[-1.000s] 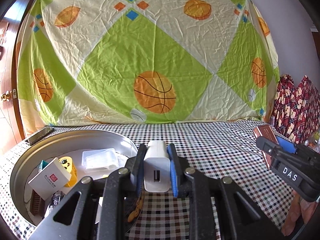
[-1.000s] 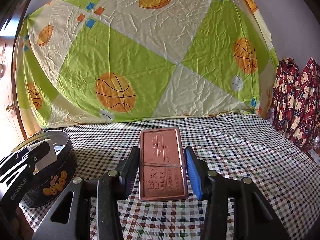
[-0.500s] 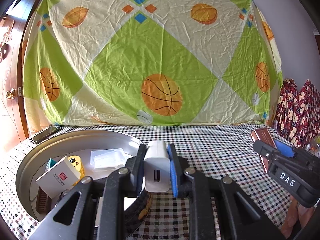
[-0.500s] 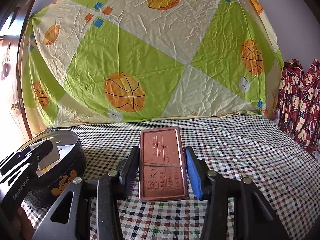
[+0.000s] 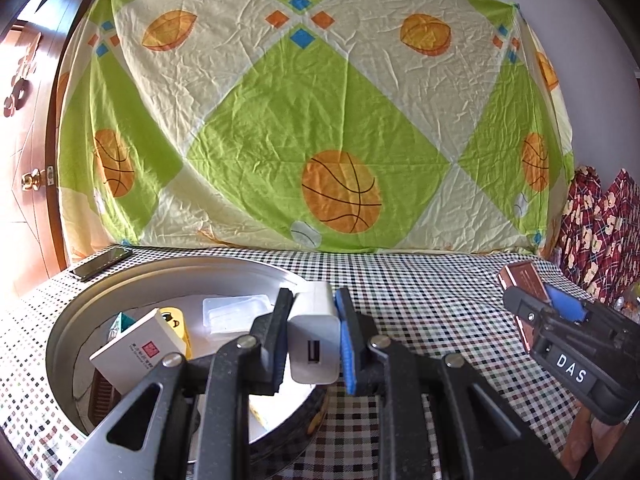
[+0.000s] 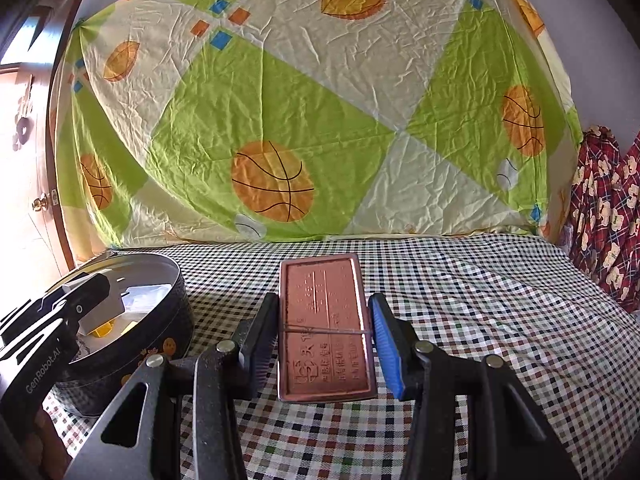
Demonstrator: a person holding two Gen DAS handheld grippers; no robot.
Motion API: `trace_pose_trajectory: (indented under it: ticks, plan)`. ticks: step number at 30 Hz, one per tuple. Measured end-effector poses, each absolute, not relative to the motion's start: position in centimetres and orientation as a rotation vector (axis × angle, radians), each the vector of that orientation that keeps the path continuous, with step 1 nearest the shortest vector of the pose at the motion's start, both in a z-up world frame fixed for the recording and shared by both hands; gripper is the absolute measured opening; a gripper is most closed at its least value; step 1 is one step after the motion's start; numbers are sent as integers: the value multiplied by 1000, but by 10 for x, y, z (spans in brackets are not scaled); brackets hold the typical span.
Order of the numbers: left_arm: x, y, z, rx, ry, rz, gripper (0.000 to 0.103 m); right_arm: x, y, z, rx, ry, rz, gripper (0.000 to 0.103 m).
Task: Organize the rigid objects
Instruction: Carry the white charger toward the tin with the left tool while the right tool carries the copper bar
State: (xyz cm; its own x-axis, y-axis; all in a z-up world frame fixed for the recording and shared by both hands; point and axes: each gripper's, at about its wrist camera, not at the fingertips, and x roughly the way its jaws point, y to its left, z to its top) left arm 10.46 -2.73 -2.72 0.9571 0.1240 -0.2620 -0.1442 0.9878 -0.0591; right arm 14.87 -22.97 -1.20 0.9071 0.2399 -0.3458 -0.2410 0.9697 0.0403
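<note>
The left gripper [image 5: 310, 344] is clenched on a white USB charger block [image 5: 314, 346], its port facing the camera, and holds it just above the near right rim of a round metal tin [image 5: 60, 344]. Inside the tin lie a white box with a small red mark [image 5: 136, 354], a yellow cartoon-faced item [image 5: 176, 322] behind it, and a clear plastic case [image 5: 236, 312] farther back. The tin's dark outer wall carries orange cartoon prints, seen from the right wrist view [image 6: 160, 344]. The right gripper [image 6: 324, 340] grasps a flat copper-coloured rectangular tin [image 6: 326, 332] with embossed characters, pressed between the black pad and the blue pad, and holds it above the tablecloth to the right of the round tin. In the left wrist view the same gripper [image 5: 536, 312] shows at the far right with the copper tin [image 5: 522, 280] in its grip. A checkered tablecloth [image 6: 500, 320] covers the table. A dark phone [image 5: 102, 264] lies at the far left corner beyond the round tin. Behind the table hangs a green and cream sheet printed with basketballs [image 5: 304, 120]; a brown wooden door [image 5: 28, 140] stands at the left and a red patterned cloth [image 6: 604, 216] at the right.
</note>
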Motion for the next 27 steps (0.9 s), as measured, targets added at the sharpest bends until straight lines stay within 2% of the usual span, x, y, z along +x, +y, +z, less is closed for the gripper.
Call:
trace_pose_trajectory:
  ticks: [27]
  plan:
    - [93,2,-29,-113,263,184,20,139,-187,-13,-41,346,332,48]
